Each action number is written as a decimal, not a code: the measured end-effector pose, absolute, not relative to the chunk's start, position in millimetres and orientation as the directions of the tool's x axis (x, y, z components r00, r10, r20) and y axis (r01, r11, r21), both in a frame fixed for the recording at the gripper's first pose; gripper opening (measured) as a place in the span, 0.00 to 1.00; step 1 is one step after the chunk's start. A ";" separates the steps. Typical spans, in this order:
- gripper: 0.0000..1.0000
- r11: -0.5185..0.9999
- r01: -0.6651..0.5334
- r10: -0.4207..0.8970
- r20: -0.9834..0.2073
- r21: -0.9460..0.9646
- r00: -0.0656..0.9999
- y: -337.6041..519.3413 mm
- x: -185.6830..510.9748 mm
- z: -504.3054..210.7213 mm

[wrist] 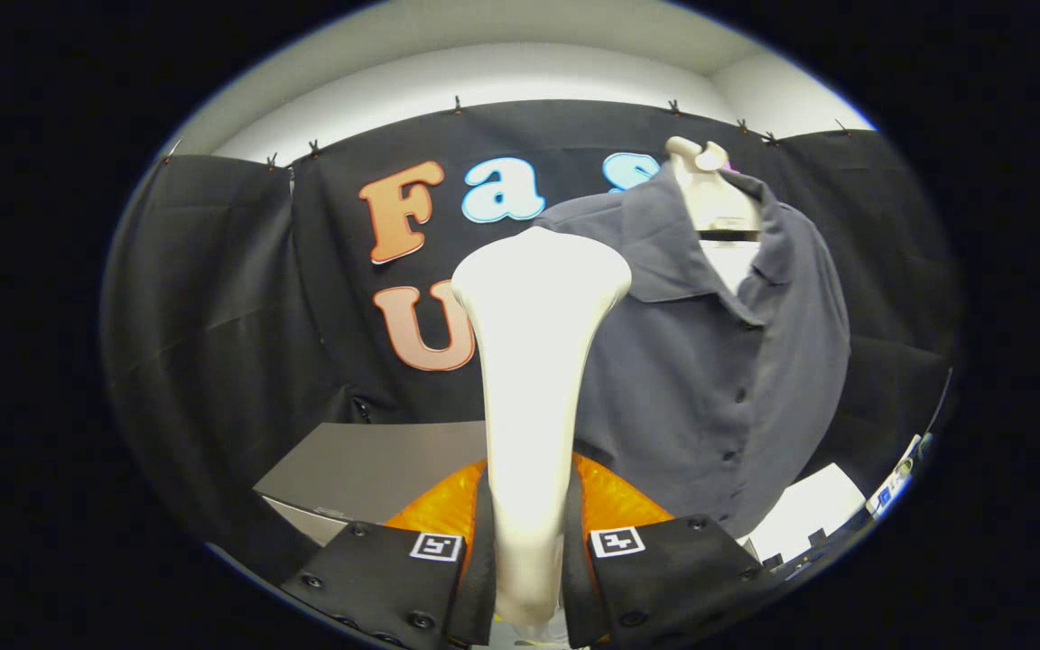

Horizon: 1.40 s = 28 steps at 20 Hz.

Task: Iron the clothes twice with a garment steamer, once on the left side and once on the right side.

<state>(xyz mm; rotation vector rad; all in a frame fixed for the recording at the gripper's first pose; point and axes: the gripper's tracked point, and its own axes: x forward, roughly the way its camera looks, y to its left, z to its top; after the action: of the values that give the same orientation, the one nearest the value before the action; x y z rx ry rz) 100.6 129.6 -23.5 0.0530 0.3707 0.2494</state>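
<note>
The tongs (527, 578) are clamped on the garment steamer (533, 361), both fingers (394, 578) pressing the sides of its slim white handle. The steamer stands upright between them, its handle rising and widening into a broad flat head. Just behind the steamer's lower handle, an orange translucent part (615, 501) shows on both sides. To the right of the steamer and beyond it, a dark grey button-up shirt (719, 361) hangs on a pale hanger (710, 194), collar open; the steamer's head overlaps the shirt's near shoulder, though contact cannot be told. Left of the steamer and behind it lies a grey desk (366, 465). Right of the shirt's hem sits a white sheet (813, 510).
</note>
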 end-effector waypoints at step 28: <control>0.38 0.976 -0.216 0.201 -0.361 -0.001 0.911 35.7 175.7 -88.5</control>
<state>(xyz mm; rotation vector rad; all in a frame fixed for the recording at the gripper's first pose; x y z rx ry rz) 175.7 35.7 -88.5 -0.0413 0.3675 0.2154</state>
